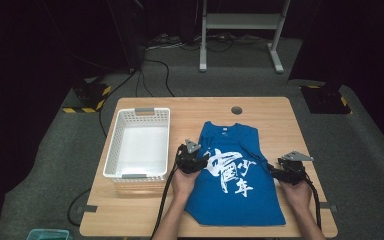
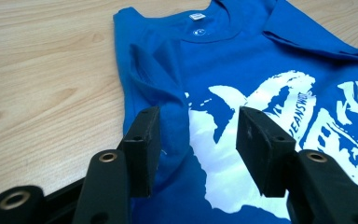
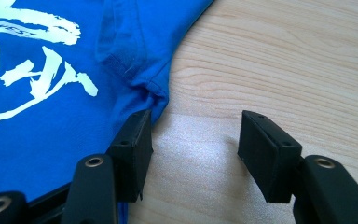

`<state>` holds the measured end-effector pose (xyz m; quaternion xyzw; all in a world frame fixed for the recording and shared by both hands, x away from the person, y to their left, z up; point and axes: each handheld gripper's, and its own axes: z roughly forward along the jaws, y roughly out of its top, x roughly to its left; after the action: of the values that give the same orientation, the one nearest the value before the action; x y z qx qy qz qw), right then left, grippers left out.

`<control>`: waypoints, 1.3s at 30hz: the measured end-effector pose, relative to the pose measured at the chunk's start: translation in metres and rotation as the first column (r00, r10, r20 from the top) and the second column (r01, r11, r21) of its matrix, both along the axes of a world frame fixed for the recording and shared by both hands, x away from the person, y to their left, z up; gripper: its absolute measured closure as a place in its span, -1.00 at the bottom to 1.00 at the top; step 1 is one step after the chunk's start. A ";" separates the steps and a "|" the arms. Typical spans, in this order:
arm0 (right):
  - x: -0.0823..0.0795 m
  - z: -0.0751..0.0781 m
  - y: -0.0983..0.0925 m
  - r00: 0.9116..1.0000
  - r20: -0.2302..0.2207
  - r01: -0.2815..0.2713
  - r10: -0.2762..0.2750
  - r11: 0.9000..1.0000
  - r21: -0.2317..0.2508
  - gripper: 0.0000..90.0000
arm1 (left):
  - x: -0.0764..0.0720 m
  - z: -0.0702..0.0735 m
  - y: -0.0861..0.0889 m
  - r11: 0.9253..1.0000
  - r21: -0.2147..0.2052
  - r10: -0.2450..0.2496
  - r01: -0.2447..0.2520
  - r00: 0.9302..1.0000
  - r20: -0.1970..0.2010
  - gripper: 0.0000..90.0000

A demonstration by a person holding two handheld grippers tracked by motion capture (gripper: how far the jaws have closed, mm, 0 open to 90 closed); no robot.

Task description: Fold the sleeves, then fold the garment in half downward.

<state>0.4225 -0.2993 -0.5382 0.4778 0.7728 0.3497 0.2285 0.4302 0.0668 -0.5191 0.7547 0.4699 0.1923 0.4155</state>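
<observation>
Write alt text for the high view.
A blue T-shirt with white print lies flat on a wooden table, sleeves folded in. A person's left gripper and right gripper, jaws open, rest at its two side edges. A white basket stands to its left.

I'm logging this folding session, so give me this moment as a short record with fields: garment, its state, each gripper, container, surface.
garment: blue T-shirt with white print
state: lying flat, sleeves folded inward, collar away from the person
left gripper: at the shirt's left edge, jaws open over the fabric
right gripper: at the shirt's right edge, jaws open, one at the hem, one over bare wood
container: white basket, left of the shirt
surface: wooden table
</observation>
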 end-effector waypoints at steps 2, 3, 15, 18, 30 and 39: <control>0.000 0.000 0.000 1.000 0.000 0.000 0.000 1.000 0.000 -0.01 | -0.003 -0.001 0.001 1.000 -0.002 0.005 -0.005 1.000 -0.004 0.11; 0.000 0.000 0.000 1.000 0.001 -0.002 0.002 1.000 -0.001 -0.01 | -0.005 -0.002 0.001 1.000 -0.003 0.005 -0.005 1.000 -0.006 0.11; 0.000 0.000 -0.001 1.000 -0.001 -0.001 0.001 1.000 0.001 -0.02 | -0.021 -0.016 0.001 0.999 0.044 -0.001 0.003 0.999 -0.042 0.07; 0.000 0.000 0.000 1.000 0.000 -0.001 0.001 1.000 0.000 -0.02 | -0.022 -0.018 0.000 0.997 0.072 -0.007 0.010 0.999 -0.045 0.04; 0.001 0.000 -0.001 1.000 -0.005 -0.004 0.004 1.000 0.004 -0.04 | -0.030 -0.021 -0.004 0.993 0.121 -0.004 0.007 1.000 -0.024 -0.05; 0.001 0.001 -0.001 1.000 -0.010 -0.009 0.009 0.999 0.031 0.06 | -0.025 -0.015 0.001 0.997 0.072 0.008 -0.006 1.000 -0.015 0.05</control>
<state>0.4240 -0.3000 -0.5375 0.4795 0.7707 0.3601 0.2153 0.4048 0.0674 -0.5342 0.7690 0.4684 0.2051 0.3838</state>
